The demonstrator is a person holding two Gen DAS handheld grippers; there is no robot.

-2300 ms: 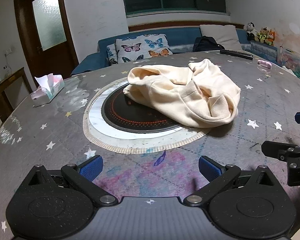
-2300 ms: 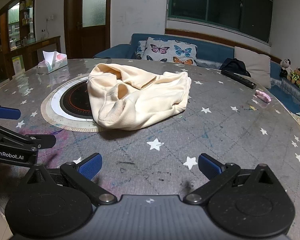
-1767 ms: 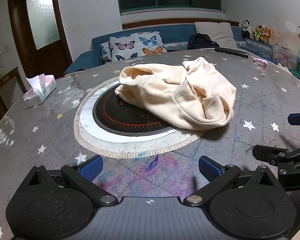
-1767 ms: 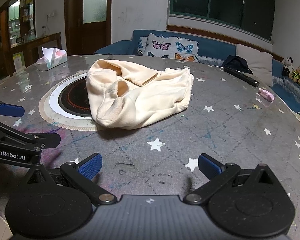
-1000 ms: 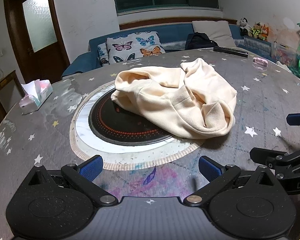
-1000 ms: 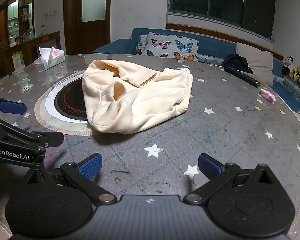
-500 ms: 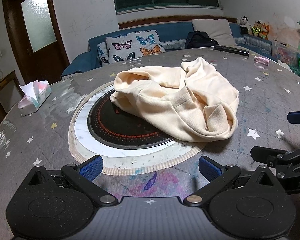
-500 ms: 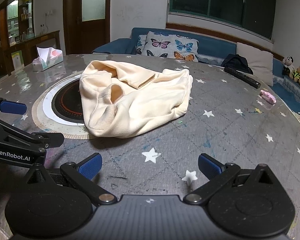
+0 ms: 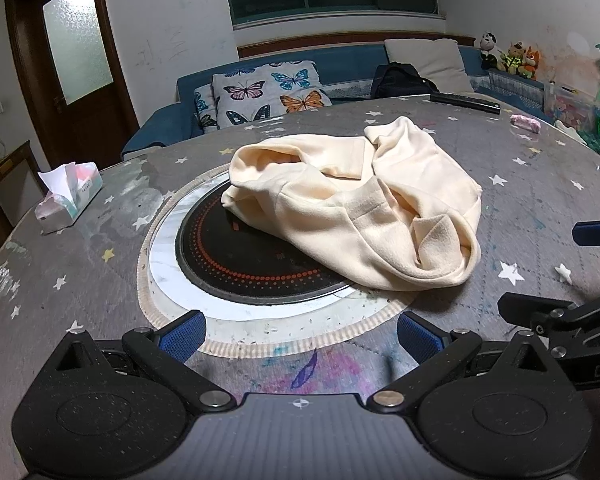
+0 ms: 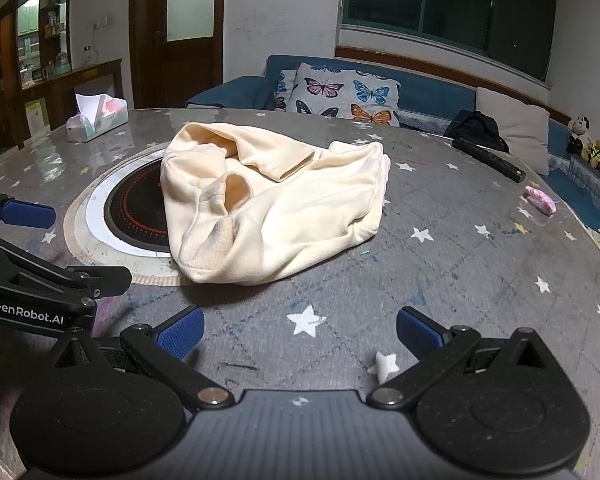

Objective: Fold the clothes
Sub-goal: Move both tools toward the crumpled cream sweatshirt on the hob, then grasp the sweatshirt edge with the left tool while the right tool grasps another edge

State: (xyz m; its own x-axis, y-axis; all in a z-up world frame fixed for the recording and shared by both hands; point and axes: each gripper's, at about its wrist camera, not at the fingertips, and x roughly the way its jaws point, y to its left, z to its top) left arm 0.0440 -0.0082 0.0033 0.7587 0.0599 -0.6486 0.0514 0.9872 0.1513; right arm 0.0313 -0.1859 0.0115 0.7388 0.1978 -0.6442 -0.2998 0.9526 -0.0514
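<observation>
A cream fleece garment (image 9: 364,204) (image 10: 276,208) lies crumpled in a heap on the round star-patterned table (image 9: 540,184) (image 10: 460,248), partly over a black round cooktop (image 9: 236,256) (image 10: 132,208). My left gripper (image 9: 299,335) is open, hovering short of the heap's near edge with nothing between its blue pads. My right gripper (image 10: 298,334) is open too, a little in front of the garment's near right side. Each gripper shows in the other's view at the frame edge.
A tissue box (image 9: 70,196) (image 10: 98,118) stands at the table's left. A black remote (image 10: 488,158) (image 9: 464,102) and a small pink object (image 10: 540,200) (image 9: 524,122) lie at the far right. A blue sofa with a butterfly cushion (image 9: 264,94) sits behind the table.
Both grippers have crept forward toward the garment, which now looks slightly nearer and larger. The garment itself has not moved, and both grippers stay open.
</observation>
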